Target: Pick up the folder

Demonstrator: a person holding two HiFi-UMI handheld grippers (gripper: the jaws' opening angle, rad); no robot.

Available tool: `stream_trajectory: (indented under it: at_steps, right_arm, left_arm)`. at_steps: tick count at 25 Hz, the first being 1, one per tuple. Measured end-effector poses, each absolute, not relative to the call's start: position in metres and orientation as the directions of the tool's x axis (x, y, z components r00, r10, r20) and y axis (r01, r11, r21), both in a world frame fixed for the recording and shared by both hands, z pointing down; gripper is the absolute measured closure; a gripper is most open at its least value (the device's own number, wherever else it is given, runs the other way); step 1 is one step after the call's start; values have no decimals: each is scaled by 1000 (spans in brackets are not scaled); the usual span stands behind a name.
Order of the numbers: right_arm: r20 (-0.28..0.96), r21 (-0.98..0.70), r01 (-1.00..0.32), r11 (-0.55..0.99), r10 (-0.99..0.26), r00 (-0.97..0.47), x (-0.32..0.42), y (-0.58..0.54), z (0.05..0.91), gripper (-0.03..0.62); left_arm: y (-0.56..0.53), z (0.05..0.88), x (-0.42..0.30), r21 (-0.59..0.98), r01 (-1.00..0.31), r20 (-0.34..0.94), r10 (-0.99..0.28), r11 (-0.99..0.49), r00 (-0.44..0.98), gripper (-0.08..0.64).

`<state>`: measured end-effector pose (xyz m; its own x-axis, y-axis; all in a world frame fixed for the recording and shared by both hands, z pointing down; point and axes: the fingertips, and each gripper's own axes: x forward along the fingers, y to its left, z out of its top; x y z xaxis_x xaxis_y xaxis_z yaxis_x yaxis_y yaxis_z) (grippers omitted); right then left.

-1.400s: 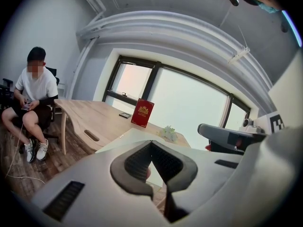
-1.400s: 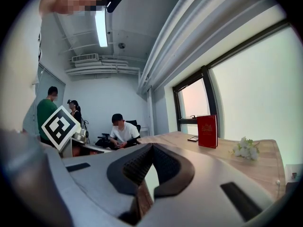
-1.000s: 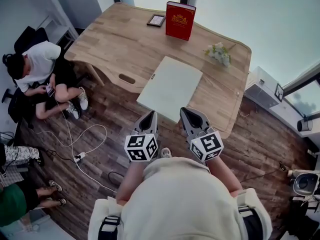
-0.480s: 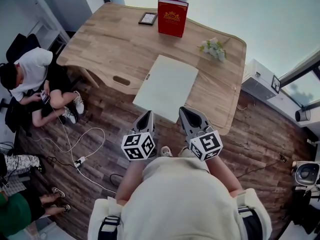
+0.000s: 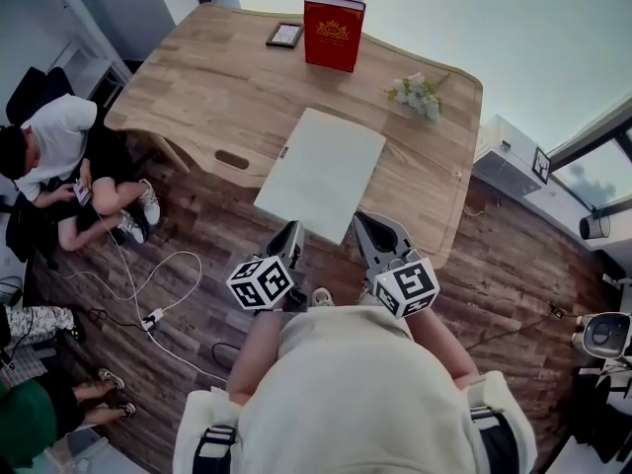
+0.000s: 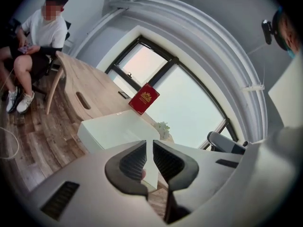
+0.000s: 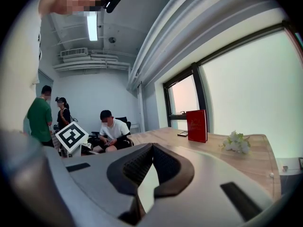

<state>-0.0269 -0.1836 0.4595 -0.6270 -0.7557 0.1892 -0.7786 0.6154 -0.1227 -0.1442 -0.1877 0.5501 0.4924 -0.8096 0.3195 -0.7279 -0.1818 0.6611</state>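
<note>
Pale folder (image 5: 321, 174) lies untouched; my left gripper (image 5: 292, 229) has dipped and rolled to approach, right gripper (image 5: 364, 222) waits, both closed, empty.

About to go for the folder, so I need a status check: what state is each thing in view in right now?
Folder: closed, flat on the table, near edge past the table's rim, not gripped.
Red book: upright, closed.
Photo frame: lying flat.
Flowers: lying on the table.
Left claw: shut, empty.
Right claw: shut, empty.
</note>
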Motion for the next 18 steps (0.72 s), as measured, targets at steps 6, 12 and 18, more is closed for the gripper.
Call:
stream_trajectory:
  at_steps: [6,12,18]
  right_arm:
    - [194,-128,-759,638,-735,-650,-26,-191,462,574]
    - [200,-144,-756,639,-729,-654,-25,-188,468,574]
    - [217,-151,-763,629,-732,-646,-16,-185,474,574]
  left_arm:
    - [-186,573,-146,792,-604,301,-801,-92,517,359]
    - [-182,589,-150,887,-460,247,-805,-35,539,248]
    - [-181,614,-145,914,-406,263,-787,17,558,179]
